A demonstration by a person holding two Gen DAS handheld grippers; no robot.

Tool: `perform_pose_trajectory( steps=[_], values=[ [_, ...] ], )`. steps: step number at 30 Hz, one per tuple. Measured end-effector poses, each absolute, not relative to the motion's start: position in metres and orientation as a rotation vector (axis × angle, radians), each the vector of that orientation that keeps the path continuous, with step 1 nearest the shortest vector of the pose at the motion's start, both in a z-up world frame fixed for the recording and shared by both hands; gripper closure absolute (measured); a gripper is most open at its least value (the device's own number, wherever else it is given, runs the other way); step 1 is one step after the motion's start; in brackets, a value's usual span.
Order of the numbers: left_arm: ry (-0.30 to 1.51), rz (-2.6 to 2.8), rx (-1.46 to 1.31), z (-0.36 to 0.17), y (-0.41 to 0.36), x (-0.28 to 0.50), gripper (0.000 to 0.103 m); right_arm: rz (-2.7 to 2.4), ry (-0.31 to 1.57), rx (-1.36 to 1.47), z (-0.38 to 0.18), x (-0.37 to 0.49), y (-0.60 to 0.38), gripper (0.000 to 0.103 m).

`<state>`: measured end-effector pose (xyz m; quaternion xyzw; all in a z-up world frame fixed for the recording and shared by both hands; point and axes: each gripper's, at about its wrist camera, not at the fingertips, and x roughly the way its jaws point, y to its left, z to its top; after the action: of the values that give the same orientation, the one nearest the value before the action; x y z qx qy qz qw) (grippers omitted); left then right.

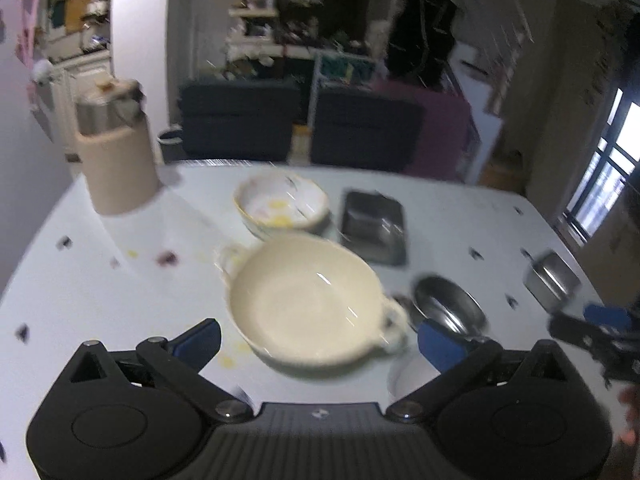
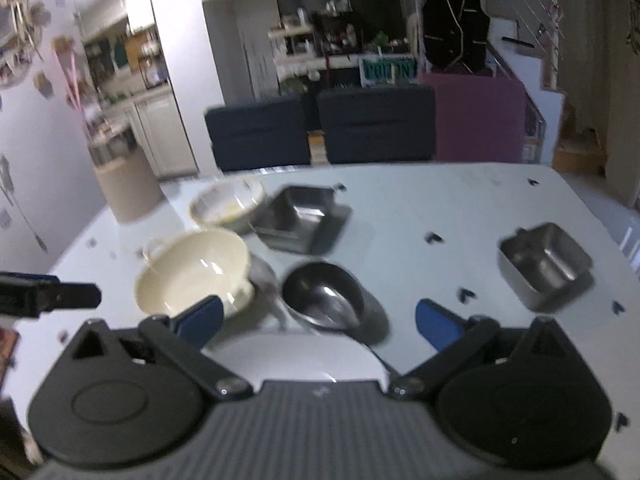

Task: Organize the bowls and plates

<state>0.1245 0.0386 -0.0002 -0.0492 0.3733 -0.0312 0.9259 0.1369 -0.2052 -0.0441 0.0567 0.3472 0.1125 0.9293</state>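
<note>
Bowls lie scattered on the bench (image 2: 440, 200); we hover both grippers, jaws wide and empty, choosing the cream bowl (image 1: 308, 300) first.

Beige canister (image 1: 118, 156) on white table (image 1: 460, 220), two dark chairs (image 2: 376, 124) behind, purple cabinet (image 2: 480, 116) beyond.

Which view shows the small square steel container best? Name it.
Right wrist view: the small square steel container sits whole, its inside visible. The left wrist view shows it only small near the right edge, blurred.
</note>
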Motion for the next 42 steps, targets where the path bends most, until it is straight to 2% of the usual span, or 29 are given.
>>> perform_pose_trajectory(
  steps=[5, 12, 14, 19, 21, 23, 24, 26, 27, 28, 29, 32, 37, 42],
  values=[
    [0.738, -0.001, -0.088, 0.002, 0.069, 0.158, 0.0, 0.272, 0.722, 0.239, -0.044, 0.159, -0.185, 0.0],
    [0.707, -0.077, -0.21, -0.019, 0.109, 0.197, 0.0, 0.326, 0.844, 0.515, -0.07, 0.2, -0.164, 0.0],
    [0.721, -0.101, -0.223, -0.024, 0.113, 0.208, 0.005, 0.332, 0.908, 0.636, -0.083, 0.215, -0.16, 0.0],
    [0.799, -0.135, -0.241, -0.045, 0.117, 0.239, 0.033, 0.271, 1.032, 0.731, -0.113, 0.244, -0.148, 0.001],
    [0.83, -0.13, -0.246, -0.055, 0.12, 0.25, 0.042, 0.236, 1.044, 0.726, -0.121, 0.25, -0.145, 0.006],
    [0.852, -0.119, -0.26, -0.064, 0.123, 0.262, 0.049, 0.201, 1.074, 0.715, -0.13, 0.257, -0.141, 0.018],
    [0.858, -0.113, -0.264, -0.067, 0.126, 0.265, 0.055, 0.188, 1.09, 0.709, -0.134, 0.26, -0.14, 0.021],
    [0.873, -0.096, -0.267, -0.073, 0.128, 0.274, 0.064, 0.183, 1.109, 0.706, -0.141, 0.264, -0.138, 0.038],
    [0.884, -0.089, -0.261, -0.076, 0.128, 0.278, 0.071, 0.183, 1.115, 0.703, -0.144, 0.265, -0.138, 0.042],
    [0.898, -0.082, -0.248, -0.079, 0.126, 0.28, 0.078, 0.182, 1.125, 0.692, -0.146, 0.267, -0.137, 0.051],
    [0.91, -0.078, -0.233, -0.082, 0.124, 0.283, 0.081, 0.18, 1.134, 0.679, -0.148, 0.269, -0.134, 0.06],
    [0.933, -0.075, -0.183, -0.087, 0.118, 0.288, 0.088, 0.176, 1.15, 0.654, -0.15, 0.27, -0.134, 0.071],
    [0.917, -0.059, -0.146, -0.085, 0.113, 0.292, 0.09, 0.19, 1.157, 0.638, -0.153, 0.275, -0.127, 0.08],
    [0.866, -0.038, -0.128, -0.067, 0.116, 0.289, 0.089, 0.182, 1.165, 0.635, -0.151, 0.276, -0.127, 0.08]
  ],
)
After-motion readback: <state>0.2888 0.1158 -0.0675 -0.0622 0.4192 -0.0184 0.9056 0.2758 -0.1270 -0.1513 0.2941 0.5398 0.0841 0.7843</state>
